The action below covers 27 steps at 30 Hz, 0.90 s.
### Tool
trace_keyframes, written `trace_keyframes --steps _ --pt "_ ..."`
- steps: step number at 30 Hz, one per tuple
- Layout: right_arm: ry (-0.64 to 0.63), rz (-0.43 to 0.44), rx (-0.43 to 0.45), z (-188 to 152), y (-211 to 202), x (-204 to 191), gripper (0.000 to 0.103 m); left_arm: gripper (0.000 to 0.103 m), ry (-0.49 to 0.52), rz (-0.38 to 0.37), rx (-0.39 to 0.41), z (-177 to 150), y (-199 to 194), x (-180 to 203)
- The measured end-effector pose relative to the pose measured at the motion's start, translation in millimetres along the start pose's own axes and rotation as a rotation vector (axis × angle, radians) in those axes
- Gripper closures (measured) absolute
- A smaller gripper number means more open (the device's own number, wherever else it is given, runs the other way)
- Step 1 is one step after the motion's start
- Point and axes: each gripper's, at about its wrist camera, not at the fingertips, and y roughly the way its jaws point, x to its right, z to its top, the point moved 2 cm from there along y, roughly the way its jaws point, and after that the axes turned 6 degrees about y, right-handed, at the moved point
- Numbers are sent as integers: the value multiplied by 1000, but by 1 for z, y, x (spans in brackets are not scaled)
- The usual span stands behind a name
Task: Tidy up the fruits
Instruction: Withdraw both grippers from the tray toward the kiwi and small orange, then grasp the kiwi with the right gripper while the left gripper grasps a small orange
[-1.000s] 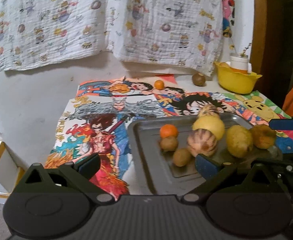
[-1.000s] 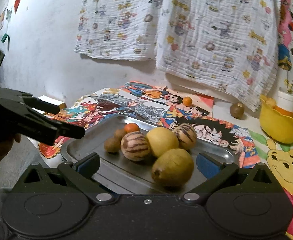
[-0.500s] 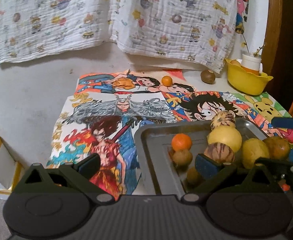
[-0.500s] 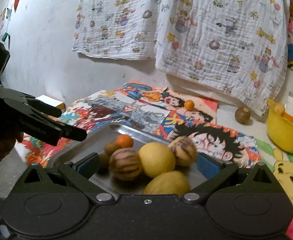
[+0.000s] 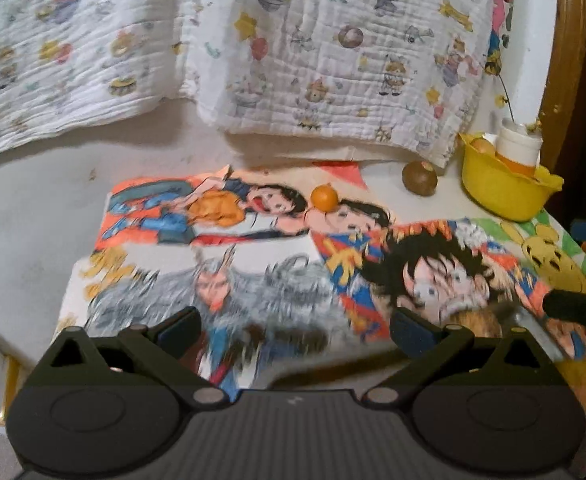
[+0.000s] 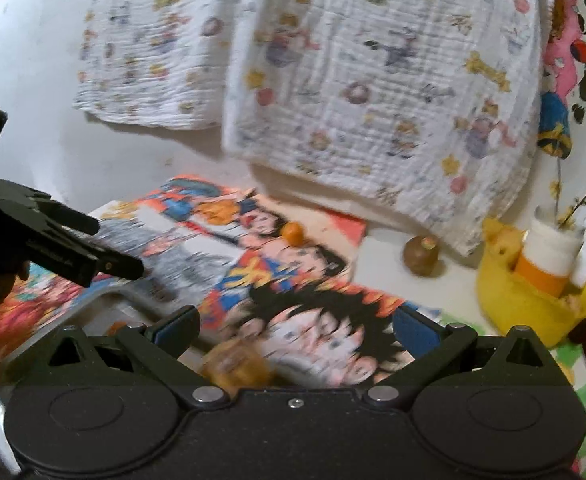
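Left wrist view. Left gripper (image 5: 295, 330): bottom centre, fingers spread wide, nothing between them. Small orange (image 5: 324, 197): upper centre, resting on cartoon posters (image 5: 221, 240) covering the table. Brown round fruit (image 5: 419, 178): right of the orange, on bare table surface near the wall. Yellow bowl (image 5: 505, 192): upper right, holding a white-capped container (image 5: 519, 146). Tray corner (image 5: 531, 326): lower right, blurred; fruits on it too smeared to identify. Printed cloth (image 5: 293, 48): hanging across the top.

Right wrist view. Right gripper (image 6: 295, 330): bottom centre, fingers spread, empty. Blurred striped fruit (image 6: 235, 366): just above the gripper body, low in frame. Left gripper: left edge, fingers apart. Small orange (image 6: 293, 233): centre, on posters. Brown round fruit (image 6: 421, 255): right of centre. Yellow bowl (image 6: 525, 304): right edge.
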Motion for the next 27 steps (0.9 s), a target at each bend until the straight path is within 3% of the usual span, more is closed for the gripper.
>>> trace_keyframes --steps 4,10,17,27 --pt "46 -18 -12 23 32 21 1 0 62 1 15 27 30 3" --pt "202 -47 -103 41 107 54 1 0 145 0 -5 51 92 8" --pt "295 -118 -178 49 180 85 1 1 97 -85 -25 82 155 -1" --pt "262 -272 -153 55 249 118 3 7 84 -96 -27 92 204 4"
